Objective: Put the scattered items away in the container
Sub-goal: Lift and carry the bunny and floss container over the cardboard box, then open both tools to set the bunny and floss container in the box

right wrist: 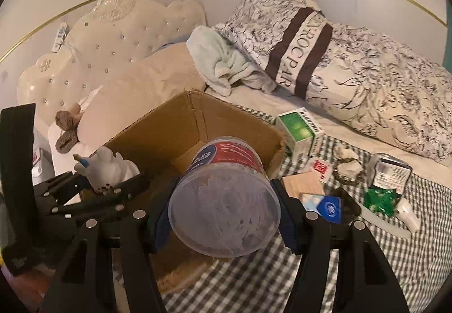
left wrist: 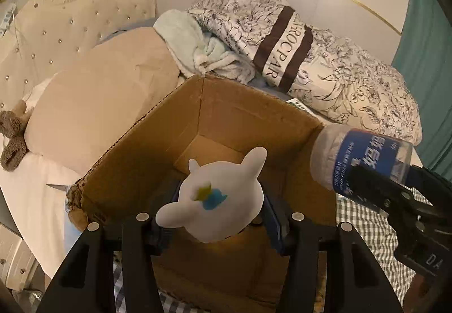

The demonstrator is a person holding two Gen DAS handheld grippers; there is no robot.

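My left gripper (left wrist: 217,217) clamps a white toy (left wrist: 217,200) above the open box (left wrist: 240,112), whose visible floor is bare. My right gripper (right wrist: 223,217) clamps a clear tub (right wrist: 223,200) of white picks near the box's rim. Small packs (right wrist: 299,129) lie on the bed (right wrist: 367,256).

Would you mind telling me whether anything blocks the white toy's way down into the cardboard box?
Nothing visible does: the white toy, held in the left gripper, hangs over the open cardboard box, whose visible floor is bare.
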